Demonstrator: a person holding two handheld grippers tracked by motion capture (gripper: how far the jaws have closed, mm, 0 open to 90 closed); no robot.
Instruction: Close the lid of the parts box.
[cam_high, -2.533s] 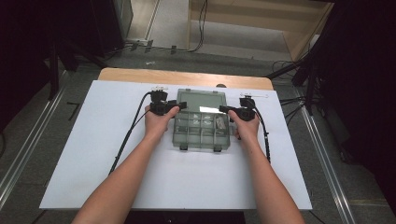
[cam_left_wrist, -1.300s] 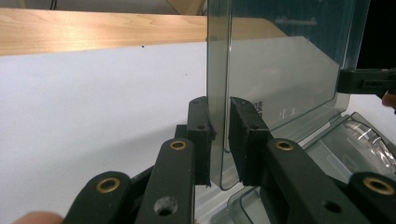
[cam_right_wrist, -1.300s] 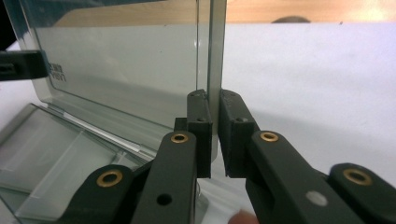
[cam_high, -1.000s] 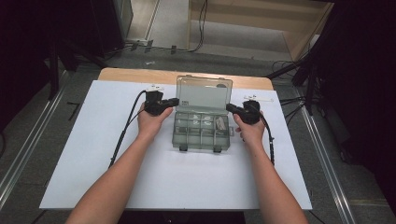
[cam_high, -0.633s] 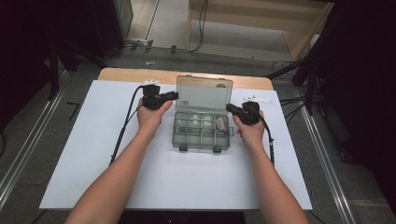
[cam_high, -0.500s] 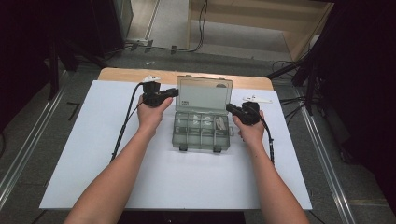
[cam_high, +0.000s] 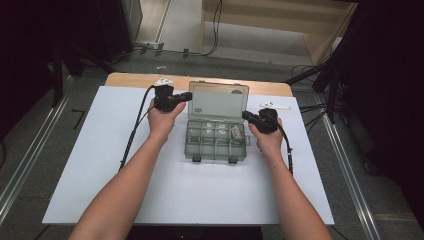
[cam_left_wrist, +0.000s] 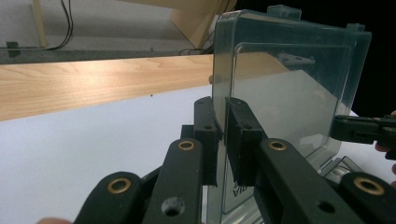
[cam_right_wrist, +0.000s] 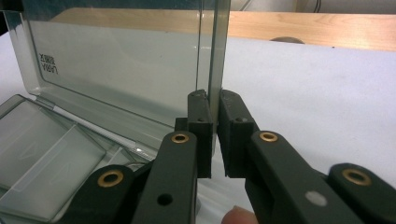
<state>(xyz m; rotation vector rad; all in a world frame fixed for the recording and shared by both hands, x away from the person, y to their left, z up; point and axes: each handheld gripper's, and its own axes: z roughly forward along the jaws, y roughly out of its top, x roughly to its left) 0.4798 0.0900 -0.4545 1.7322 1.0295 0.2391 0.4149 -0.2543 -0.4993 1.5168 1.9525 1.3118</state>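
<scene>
The desk (cam_high: 100, 175) carries a clear plastic box (cam_high: 215, 142) at centre, its lid (cam_high: 218, 102) raised near upright on the rear hinge. The lid looks light, thin, stiff and slick, likely to flex or slip, so its side edges are the sound hold. Left gripper (cam_left_wrist: 219, 135) fingers pinch its left edge; right gripper (cam_right_wrist: 213, 130) fingers pinch its right edge.

1. The clear lid (cam_right_wrist: 121, 70) of the box has small dark letters near one corner. In the right gripper view they show backwards through the plastic and are too blurry to read.
2. In the left gripper view, a few letters show low on the lid (cam_left_wrist: 289, 107) behind the jaws, cut off and not readable.
</scene>
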